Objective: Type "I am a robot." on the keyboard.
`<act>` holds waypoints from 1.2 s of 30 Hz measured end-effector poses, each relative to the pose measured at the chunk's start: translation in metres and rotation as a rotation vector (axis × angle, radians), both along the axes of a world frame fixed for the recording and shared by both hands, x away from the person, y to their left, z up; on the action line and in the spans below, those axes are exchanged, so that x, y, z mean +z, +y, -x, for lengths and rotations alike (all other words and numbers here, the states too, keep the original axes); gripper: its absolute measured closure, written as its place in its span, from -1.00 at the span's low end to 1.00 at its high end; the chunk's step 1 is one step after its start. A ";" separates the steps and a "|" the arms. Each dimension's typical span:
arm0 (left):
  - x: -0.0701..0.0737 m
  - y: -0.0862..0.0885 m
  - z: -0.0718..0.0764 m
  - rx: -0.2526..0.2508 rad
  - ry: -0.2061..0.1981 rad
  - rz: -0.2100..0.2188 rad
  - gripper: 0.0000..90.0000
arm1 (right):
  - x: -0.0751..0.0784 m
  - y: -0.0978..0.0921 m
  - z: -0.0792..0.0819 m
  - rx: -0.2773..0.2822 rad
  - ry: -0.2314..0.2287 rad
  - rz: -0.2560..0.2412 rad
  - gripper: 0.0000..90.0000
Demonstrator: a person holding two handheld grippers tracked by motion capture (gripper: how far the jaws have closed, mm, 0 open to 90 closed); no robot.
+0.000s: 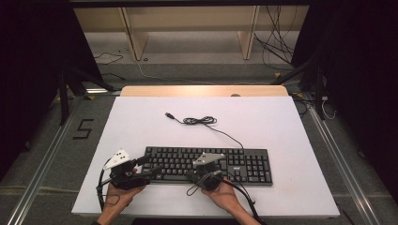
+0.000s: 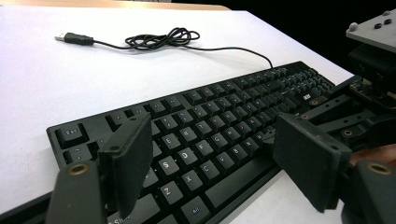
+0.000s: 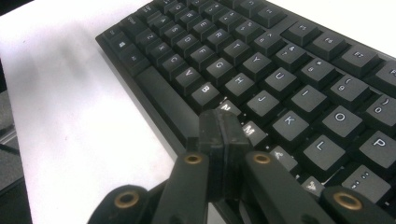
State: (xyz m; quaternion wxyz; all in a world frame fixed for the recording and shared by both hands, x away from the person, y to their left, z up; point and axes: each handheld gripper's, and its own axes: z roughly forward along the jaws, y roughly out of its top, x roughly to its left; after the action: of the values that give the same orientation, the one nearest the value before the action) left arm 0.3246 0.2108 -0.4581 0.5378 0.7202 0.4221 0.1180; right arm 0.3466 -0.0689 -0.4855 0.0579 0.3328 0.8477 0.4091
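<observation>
A black keyboard (image 1: 234,161) (image 2: 210,121) (image 3: 280,70) lies flat near the front of the white board (image 1: 141,122). Its cable (image 1: 199,121) (image 2: 159,39) is coiled behind it and ends in a loose USB plug (image 1: 169,115) (image 2: 74,37). My left gripper (image 1: 152,167) (image 2: 212,130) is open, its jaws wide apart over the keyboard's left letter keys with nothing held. My right gripper (image 1: 191,176) (image 3: 222,119) is shut on nothing, its tip low over the N and M keys by the space bar. The left gripper view has the right gripper (image 2: 345,107) at its right edge.
The board rests on a wooden table (image 1: 202,90) whose back edge shows. Bare white surface lies behind and to both sides of the keyboard. Metal rails (image 1: 42,164) run along the floor on each side, and a wooden frame (image 1: 136,33) stands beyond.
</observation>
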 end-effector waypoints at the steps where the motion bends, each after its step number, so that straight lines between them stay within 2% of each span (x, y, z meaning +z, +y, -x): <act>1: 0.000 0.000 0.000 0.000 0.000 0.000 -0.38 | 0.000 0.000 0.000 0.000 0.000 0.000 1.00; 7: 0.000 0.001 -0.001 0.004 0.000 -0.003 -0.38 | 0.001 -0.001 0.000 -0.003 0.004 -0.003 1.00; 8: 0.000 0.001 -0.001 0.006 0.001 -0.005 -0.38 | 0.001 -0.001 0.000 -0.004 0.009 -0.011 0.93; 15: -0.002 0.002 -0.003 0.020 0.007 -0.006 -0.38 | 0.006 -0.005 0.002 -0.003 0.011 -0.046 0.82; 23: -0.005 0.000 -0.008 0.028 0.022 -0.029 -0.34 | 0.013 -0.013 0.002 -0.013 0.009 -0.085 0.47; 27: -0.006 -0.001 -0.011 0.031 0.032 -0.027 -0.31 | 0.015 -0.017 0.002 -0.013 0.002 -0.102 0.42; 31: -0.007 -0.003 -0.013 0.020 0.033 -0.037 -0.27 | 0.018 -0.023 0.002 -0.017 0.001 -0.116 0.27; 36: -0.007 -0.008 -0.018 0.014 0.049 -0.051 -0.10 | 0.020 -0.028 0.001 -0.032 0.006 -0.121 0.11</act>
State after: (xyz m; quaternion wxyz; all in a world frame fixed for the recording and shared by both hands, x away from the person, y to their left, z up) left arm 0.3426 0.2026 -0.4652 0.5078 0.7333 0.4372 0.1148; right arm 0.3456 -0.0972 -0.4651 0.0417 0.3505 0.8162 0.4574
